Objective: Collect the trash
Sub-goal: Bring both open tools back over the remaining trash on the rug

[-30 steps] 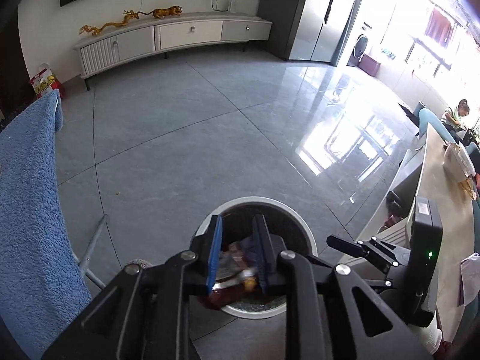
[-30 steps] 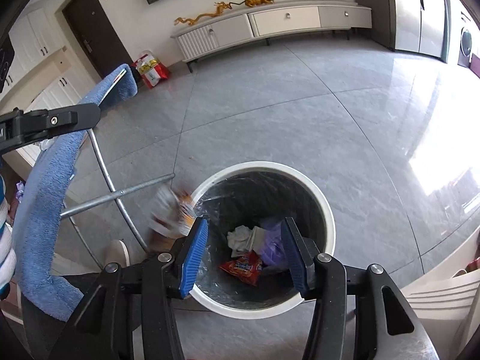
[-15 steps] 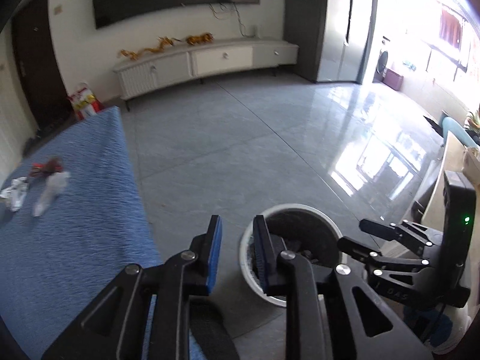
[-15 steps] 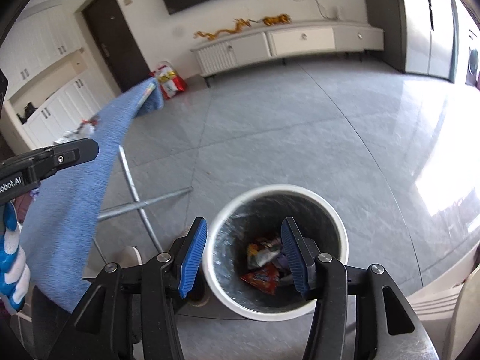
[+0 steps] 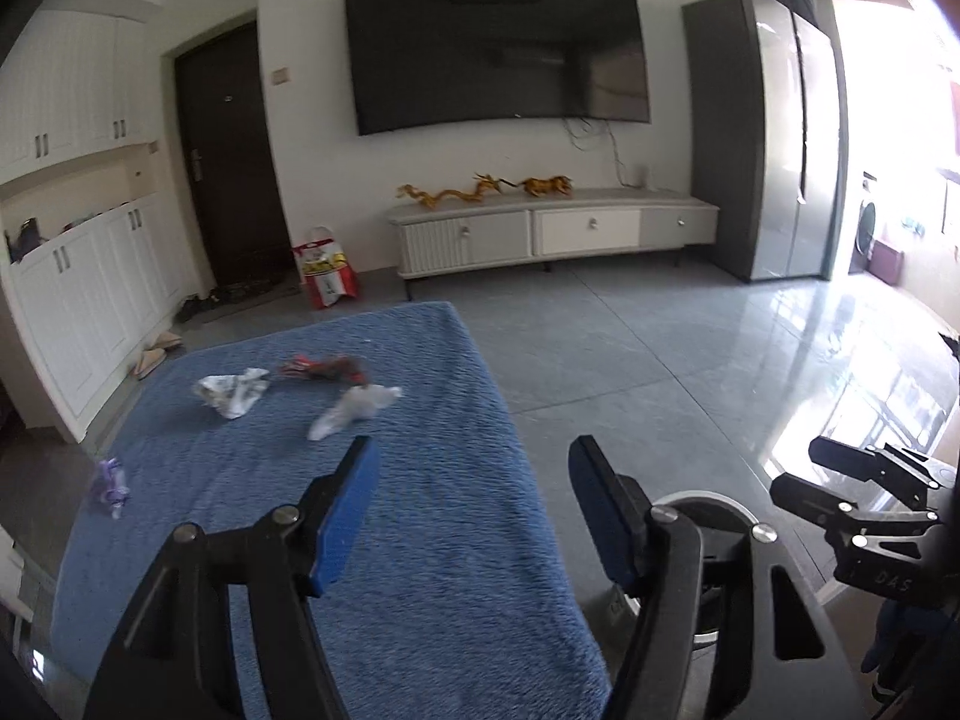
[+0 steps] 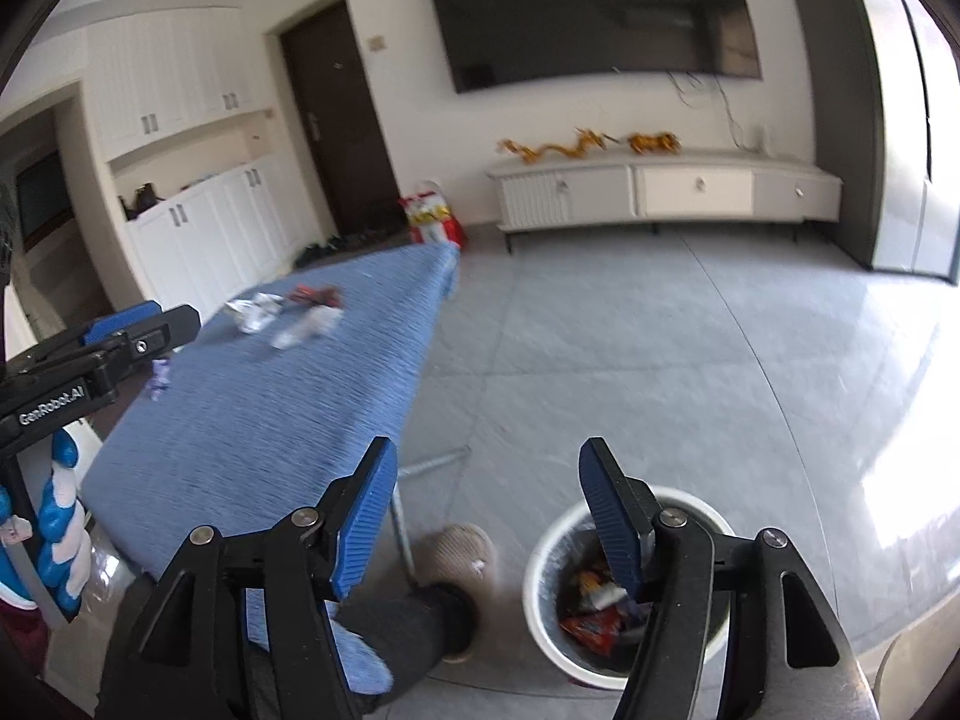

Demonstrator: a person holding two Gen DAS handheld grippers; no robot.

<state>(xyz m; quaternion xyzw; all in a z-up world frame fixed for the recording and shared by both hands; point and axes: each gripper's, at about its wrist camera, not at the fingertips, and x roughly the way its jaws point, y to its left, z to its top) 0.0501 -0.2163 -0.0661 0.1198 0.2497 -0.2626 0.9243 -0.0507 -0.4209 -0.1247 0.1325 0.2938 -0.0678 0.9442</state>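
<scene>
A blue cloth-covered table carries crumpled white paper, a dark red wrapper, a pale plastic scrap and a small purple wrapper. My left gripper hovers over the table's near end, its jaws opening with nothing between them. My right gripper hangs above the floor between the table and the white bin, jaws opening and empty. Wrappers lie inside the bin. The white paper and purple wrapper also show in the right wrist view.
A person's slippered foot and dark trouser leg stand beside the bin under the table edge. A gloved hand holds the left gripper. A low TV cabinet, a red bag and white cupboards line the walls.
Both grippers rose from over the bin and tilted up towards the room. The left one let its wrapper go, swung over the blue table and opened wide. The right jaws widened a little.
</scene>
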